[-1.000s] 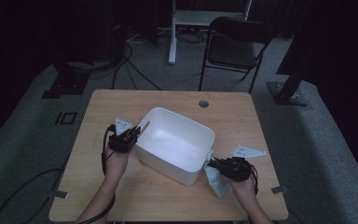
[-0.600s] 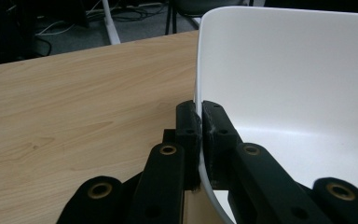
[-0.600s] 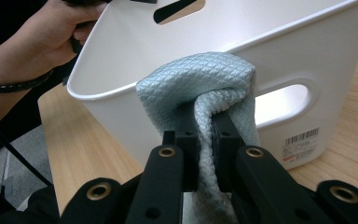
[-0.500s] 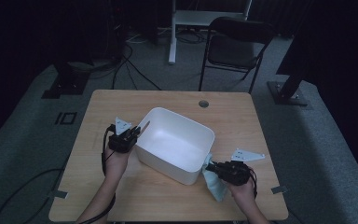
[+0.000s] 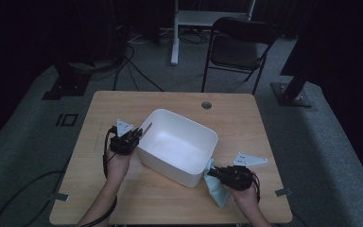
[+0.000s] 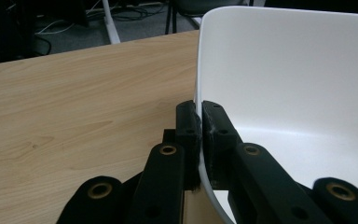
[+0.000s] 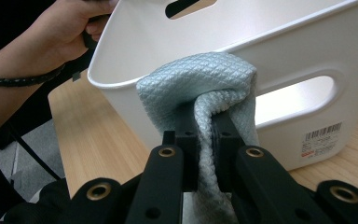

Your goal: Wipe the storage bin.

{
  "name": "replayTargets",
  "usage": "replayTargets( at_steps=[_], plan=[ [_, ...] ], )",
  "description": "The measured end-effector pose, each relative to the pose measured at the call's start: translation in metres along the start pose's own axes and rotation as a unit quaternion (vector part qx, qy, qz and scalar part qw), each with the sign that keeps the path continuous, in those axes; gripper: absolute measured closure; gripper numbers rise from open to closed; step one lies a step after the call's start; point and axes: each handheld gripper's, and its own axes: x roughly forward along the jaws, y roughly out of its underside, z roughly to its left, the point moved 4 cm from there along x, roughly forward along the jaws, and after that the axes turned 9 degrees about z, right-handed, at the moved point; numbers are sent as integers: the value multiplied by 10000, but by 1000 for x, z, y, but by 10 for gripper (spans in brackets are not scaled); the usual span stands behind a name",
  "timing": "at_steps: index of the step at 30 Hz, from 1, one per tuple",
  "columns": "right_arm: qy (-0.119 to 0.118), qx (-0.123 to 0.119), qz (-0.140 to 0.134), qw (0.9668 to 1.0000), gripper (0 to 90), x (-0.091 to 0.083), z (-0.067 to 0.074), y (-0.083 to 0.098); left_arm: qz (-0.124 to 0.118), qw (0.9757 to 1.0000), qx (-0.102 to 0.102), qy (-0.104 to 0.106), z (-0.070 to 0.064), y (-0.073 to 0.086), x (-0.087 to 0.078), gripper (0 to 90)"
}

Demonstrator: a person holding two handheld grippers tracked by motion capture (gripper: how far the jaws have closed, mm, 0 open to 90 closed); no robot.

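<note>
- The left forearm reaches up from the bottom edge, its hand wrapped around the left gripper (image 5: 131, 136), which points toward the tub's near-left corner.
- That gripper pinches the tub (image 5: 179, 142) wall, one jaw inside and one outside.
- The tub stands at the middle of the surface (image 5: 179, 101), turned at an angle.
- The right hand (image 5: 246, 194) holds the right gripper (image 5: 214, 173) level, aimed left at the tub's near-right corner.
- Its jaws clamp a fold of the cloth (image 7: 205, 88), which bunches against the tub's outer wall just under the rim.

Left gripper (image 6: 199, 122) and right gripper (image 7: 204, 122) both clamped, forearms low.
</note>
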Motion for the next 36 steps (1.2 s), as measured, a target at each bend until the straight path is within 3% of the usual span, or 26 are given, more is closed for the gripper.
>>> replayTargets(
  at_steps=[11,20,27,36],
  plan=[
    [-97,0,22,10000,845,0,-1,4,-20,10000,-17,69,1,0,0,861],
    [106,153,-139,9997,845,-14,-19,3,-42,10000,12,21,3,0,1,864],
    [306,274,-207,9989,845,-22,-35,4,-90,9999,-96,-73,8,0,0,866],
    [359,386,7,9986,845,-10,-50,7,-134,9995,-202,-217,15,1,-1,867]
  ],
)
